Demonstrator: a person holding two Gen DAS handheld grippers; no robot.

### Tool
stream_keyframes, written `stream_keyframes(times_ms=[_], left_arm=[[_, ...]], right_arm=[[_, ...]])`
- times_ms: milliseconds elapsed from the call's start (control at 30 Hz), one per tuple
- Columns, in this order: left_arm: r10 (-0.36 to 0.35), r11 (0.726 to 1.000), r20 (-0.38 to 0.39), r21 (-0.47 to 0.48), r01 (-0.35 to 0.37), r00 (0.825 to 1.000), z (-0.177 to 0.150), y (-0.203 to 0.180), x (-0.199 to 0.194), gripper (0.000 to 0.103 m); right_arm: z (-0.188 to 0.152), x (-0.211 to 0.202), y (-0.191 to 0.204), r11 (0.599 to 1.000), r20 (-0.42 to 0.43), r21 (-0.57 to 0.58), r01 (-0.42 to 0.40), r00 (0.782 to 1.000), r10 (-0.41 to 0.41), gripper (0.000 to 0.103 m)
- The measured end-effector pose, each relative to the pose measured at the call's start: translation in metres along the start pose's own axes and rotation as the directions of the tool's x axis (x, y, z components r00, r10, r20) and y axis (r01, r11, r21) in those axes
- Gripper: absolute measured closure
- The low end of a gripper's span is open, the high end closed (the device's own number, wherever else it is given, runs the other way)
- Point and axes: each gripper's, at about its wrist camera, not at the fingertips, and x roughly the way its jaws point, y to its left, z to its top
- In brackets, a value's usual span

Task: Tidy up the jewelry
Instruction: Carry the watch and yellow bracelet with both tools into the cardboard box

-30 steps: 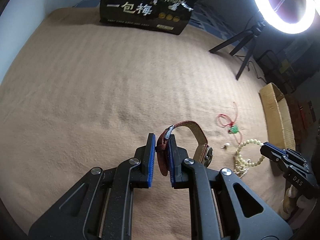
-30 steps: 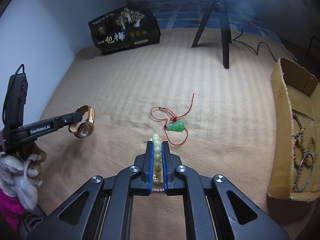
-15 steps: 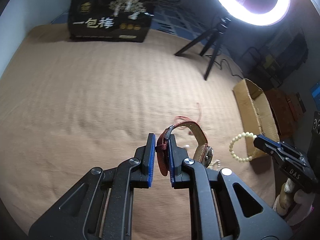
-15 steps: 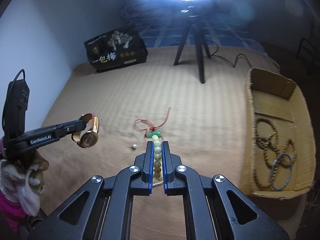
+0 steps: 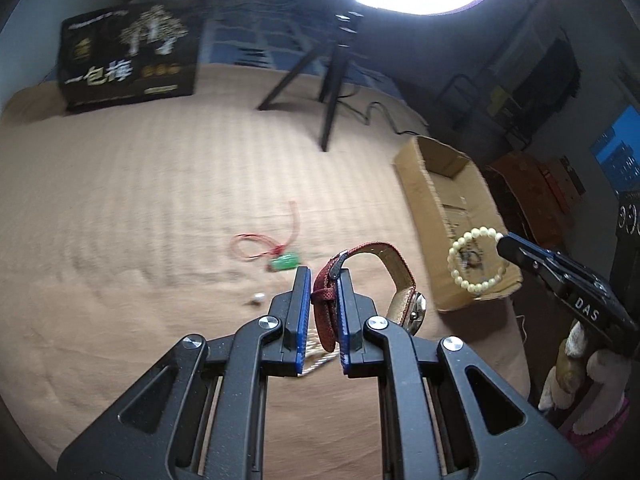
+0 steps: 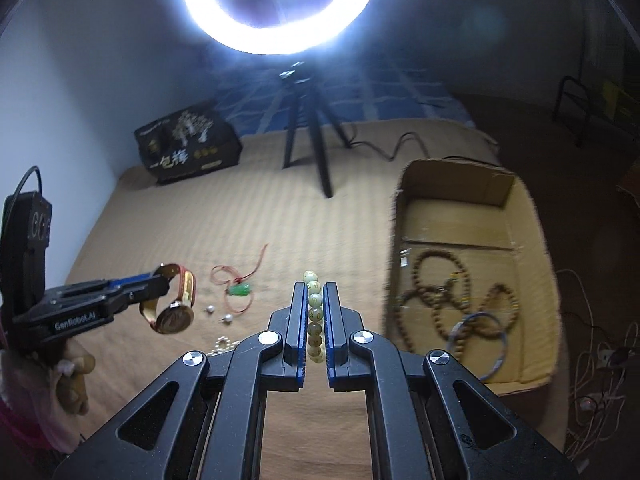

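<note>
Left wrist view: the left gripper (image 5: 324, 280) has its jaws clamped on the red strap of a watch (image 5: 400, 280), whose face hangs just right of them above the bed (image 5: 140, 200). A green pendant (image 5: 285, 262) lies just ahead.

Right wrist view: the right gripper (image 6: 315, 292) has its jaws clamped on a pale bead bracelet (image 6: 314, 312), held up left of the cardboard box (image 6: 532, 216).

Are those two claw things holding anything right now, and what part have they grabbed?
Left gripper pinches a wristwatch by its red strap. Right gripper pinches a pale bead bracelet across its beads.
</note>
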Motion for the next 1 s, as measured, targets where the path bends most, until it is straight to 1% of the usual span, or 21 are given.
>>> stream_keyframes(times_ms=[300, 467, 733, 1000], left_arm=[[-0.065, 0.996, -0.008, 0.059, 0.065, 0.998, 0.008, -0.063, 0.019, 0.092], [-0.079, 0.992, -0.014, 0.099, 0.080, 0.997, 0.009, -0.095, 0.033, 0.092], [-0.103, 0.988, -0.034, 0.113, 0.106, 0.994, 0.011, -0.126, 0.058, 0.092], [-0.121, 0.986, -0.053, 0.112, 0.127, 0.991, 0.010, -0.146, 0.077, 0.092]], right_arm=[[0.005, -0.018, -0.045, 0.995, 0.039, 0.058, 0.079, 0.996, -0.081, 0.097], [0.004, -0.021, -0.067, 0.990, 0.041, 0.086, 0.113, 0.992, -0.117, 0.097], [0.003, -0.019, -0.093, 0.980, 0.030, 0.124, 0.153, 0.987, -0.158, 0.097], [0.004, -0.010, -0.111, 0.970, 0.009, 0.158, 0.186, 0.982, -0.189, 0.097]])
